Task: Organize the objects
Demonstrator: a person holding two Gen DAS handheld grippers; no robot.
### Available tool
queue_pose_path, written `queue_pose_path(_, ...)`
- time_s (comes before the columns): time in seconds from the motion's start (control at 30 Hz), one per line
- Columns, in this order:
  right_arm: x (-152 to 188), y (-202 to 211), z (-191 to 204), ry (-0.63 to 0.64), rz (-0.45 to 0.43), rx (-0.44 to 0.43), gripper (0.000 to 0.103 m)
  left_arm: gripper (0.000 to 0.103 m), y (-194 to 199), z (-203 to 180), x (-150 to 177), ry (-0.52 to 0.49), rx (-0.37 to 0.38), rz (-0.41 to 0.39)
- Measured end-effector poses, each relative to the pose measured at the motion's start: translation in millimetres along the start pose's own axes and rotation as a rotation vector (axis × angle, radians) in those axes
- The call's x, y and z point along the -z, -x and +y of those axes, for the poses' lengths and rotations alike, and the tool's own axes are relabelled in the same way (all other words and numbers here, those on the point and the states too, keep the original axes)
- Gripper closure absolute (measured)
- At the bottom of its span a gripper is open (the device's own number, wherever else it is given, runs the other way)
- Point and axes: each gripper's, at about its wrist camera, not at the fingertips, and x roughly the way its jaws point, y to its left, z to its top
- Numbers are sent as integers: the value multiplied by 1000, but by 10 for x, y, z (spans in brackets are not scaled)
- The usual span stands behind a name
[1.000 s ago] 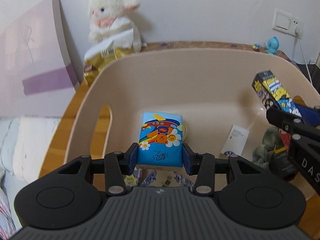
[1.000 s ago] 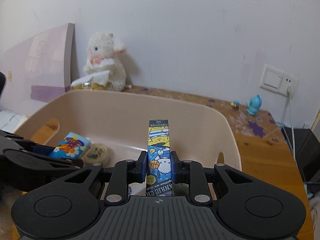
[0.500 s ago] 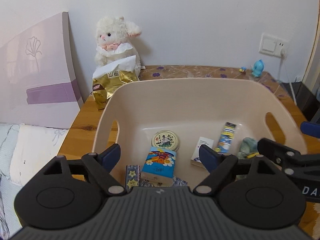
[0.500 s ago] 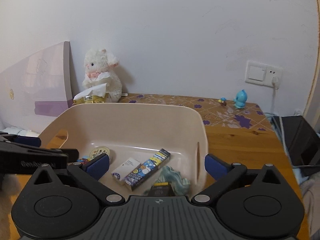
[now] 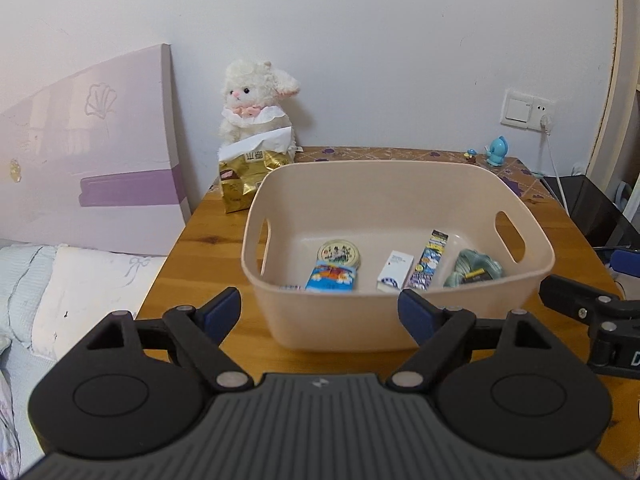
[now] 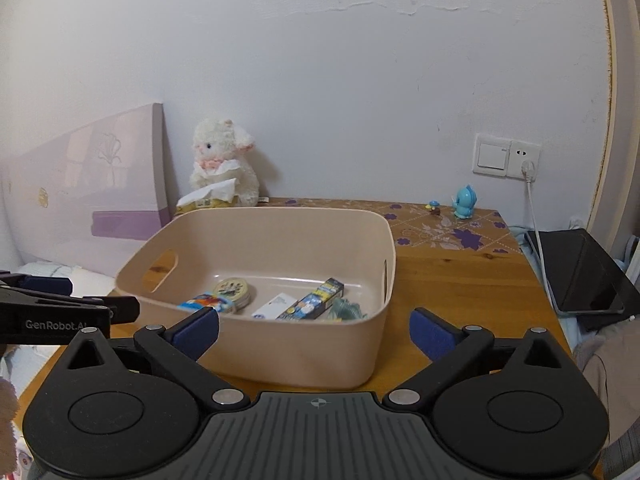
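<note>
A beige plastic basket (image 5: 384,172) (image 6: 304,348) stands on the wooden table. Inside lie a blue cartoon packet (image 5: 331,276) (image 6: 202,302), a round tin (image 5: 338,254) (image 6: 232,291), a small white box (image 5: 395,270) (image 6: 274,306), a long blue cartoon box (image 5: 430,260) (image 6: 316,300) and a green cloth bundle (image 5: 474,270) (image 6: 348,312). My left gripper (image 5: 320,312) is open and empty, held back in front of the basket's near wall. My right gripper (image 6: 314,330) is open and empty, also in front of the basket. Each gripper shows at the edge of the other's view.
A white plush lamb (image 5: 256,108) (image 6: 224,160) and a gold bag (image 5: 248,178) stand behind the basket by the wall. A lilac board (image 5: 96,160) leans at left above a bed (image 5: 72,280). A blue figurine (image 6: 464,202), a wall socket with cable (image 6: 506,156) and a black device (image 6: 576,276) are at right.
Both grippers opened and let go: the blue packet and the long blue box now lie in the basket. Both grippers have pulled back and up, away from the basket.
</note>
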Motion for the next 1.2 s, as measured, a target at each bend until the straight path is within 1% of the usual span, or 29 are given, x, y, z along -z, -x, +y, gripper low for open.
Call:
queue_pose_path(0.13,136,174,63,-3,4,7,0,16,165,-39,167,-13,-14,-8)
queue_pose_path(0.3,315,322,71,-18,20,5,0,16,292,-76,375,-13,-12,-4)
queue_pose_path(0.5,516,417,79,-8,47,-4,0,16,467,-84,612,-3,-22,-25)
queue_pose_path(0.6,595,468,63,-11,56,-11,0,16,534,-58,712,6,-24,-21)
queue_pose_path(0.73,679,540,52,-14,60,-19,0,16,621,-37,842,3,-33,-23)
queue_pose_path(0.83,736,570,49,-23,67,-26,0,16,683,-21,925,12,-24,-21)
queue_pose_path(0.93,785,597,32,-32,68,-24,0,16,755,-41,1003,3,-19,-38)
queue_pose_path(1.03,812,640,18,-38,63,-21,0,16,791,-49,1037,2,-6,-39)
queue_pose_path(1.2,822,689,11,-33,55,-14,0,16,805,-109,1097,-18,-6,-41)
